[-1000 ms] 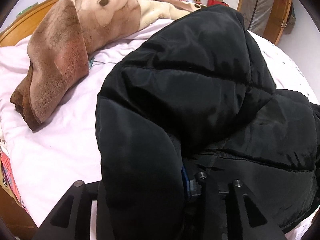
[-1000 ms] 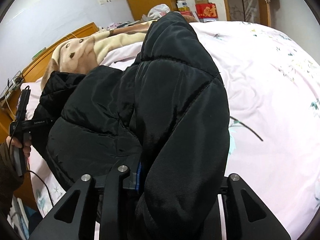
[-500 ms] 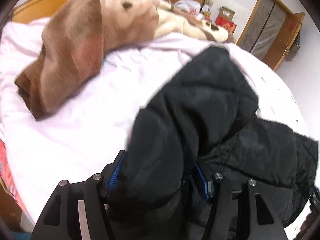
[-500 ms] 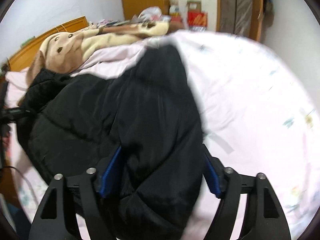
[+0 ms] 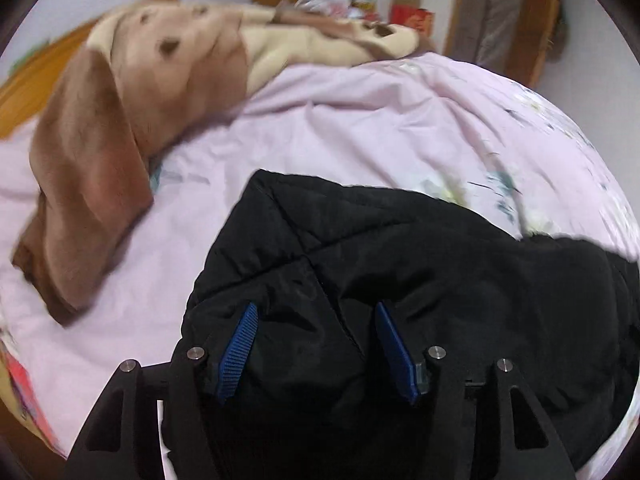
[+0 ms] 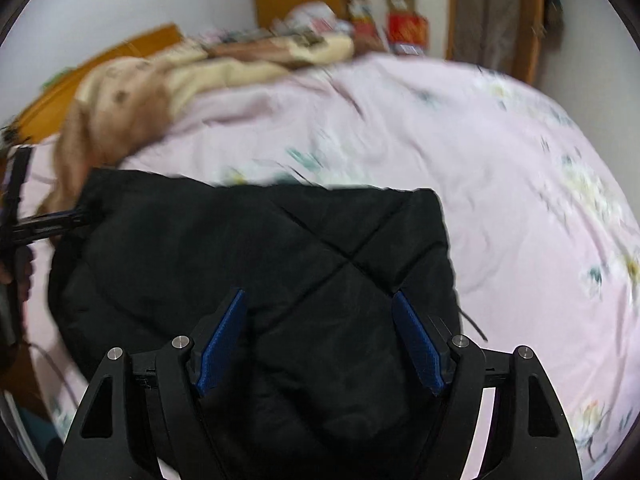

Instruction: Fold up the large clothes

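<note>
Both claws spread wide over a folded black jacket on the bed

The puffy black jacket (image 5: 400,280) could spring open again, judging by its bulk, or catch a blue pad. It lies on the bed (image 5: 360,128), near the brown blanket (image 5: 120,140), beneath and between the open jaws of the left claw (image 5: 316,344) and right claw (image 6: 320,340); neither grips it.

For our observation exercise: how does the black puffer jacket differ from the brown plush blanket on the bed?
The black puffer jacket is smooth and quilted with stitched seams; the brown plush blanket is fuzzy with a printed pattern. The jacket lies near the cameras in a compact shape; the blanket is heaped farther off near the headboard. Both rest on the pink bedsheet.
</note>
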### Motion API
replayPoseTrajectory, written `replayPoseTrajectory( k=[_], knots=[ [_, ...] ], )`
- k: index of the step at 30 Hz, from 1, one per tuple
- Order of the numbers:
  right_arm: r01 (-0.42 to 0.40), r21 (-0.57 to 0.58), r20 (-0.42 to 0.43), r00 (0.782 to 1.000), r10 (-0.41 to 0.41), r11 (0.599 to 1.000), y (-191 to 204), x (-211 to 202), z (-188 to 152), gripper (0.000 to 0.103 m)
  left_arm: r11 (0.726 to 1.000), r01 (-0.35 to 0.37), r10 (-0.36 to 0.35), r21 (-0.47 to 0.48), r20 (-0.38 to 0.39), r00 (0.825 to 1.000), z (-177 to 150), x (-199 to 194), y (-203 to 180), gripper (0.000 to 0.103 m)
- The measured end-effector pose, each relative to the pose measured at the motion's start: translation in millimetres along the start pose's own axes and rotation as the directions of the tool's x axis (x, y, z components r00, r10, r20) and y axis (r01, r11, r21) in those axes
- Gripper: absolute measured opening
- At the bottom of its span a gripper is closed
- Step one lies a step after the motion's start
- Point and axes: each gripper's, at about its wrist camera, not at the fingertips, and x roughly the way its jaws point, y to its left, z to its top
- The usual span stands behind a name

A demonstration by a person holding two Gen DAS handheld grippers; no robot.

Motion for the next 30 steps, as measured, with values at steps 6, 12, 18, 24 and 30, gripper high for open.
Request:
replayPoseTrajectory(
  k=[6, 12, 18, 24, 30],
  knots=[
    [0.046, 0.076, -0.137, 0.990, -0.035, 0.996, -38, 43, -6, 0.074, 1.000, -0.003, 0.001, -0.026, -0.057, 0.998, 12, 41, 18, 0.062],
    [0.043, 0.115, -0.202, 0.979, -0.019, 0.992, -39, 70, -15, 0.074, 0.998, -0.054, 0.055, 0.011, -0.082, 0.995, 1, 58, 11, 0.063],
    [0.013, 0.125, -0.199, 0.980, 0.013, 0.992, -45, 53, -7, 0.074, 0.996, -0.086, 0.084, -0.032, -0.076, 0.994, 4, 36, 12, 0.062],
    [0.033, 0.129, -0.046, 0.999, -0.027, 0.991, -35, -7, -6, 0.074, 0.998, -0.061, 0.061, -0.022, -0.026, 0.998, -5, -6, 13, 0.063],
    [0.053, 0.083, 0.036, 0.998, -0.057, 0.995, -3, -62, -25, 0.075, 0.999, -0.007, 0.009, -0.048, 0.040, 0.999, -45, -63, 0, 0.064]
  ],
)
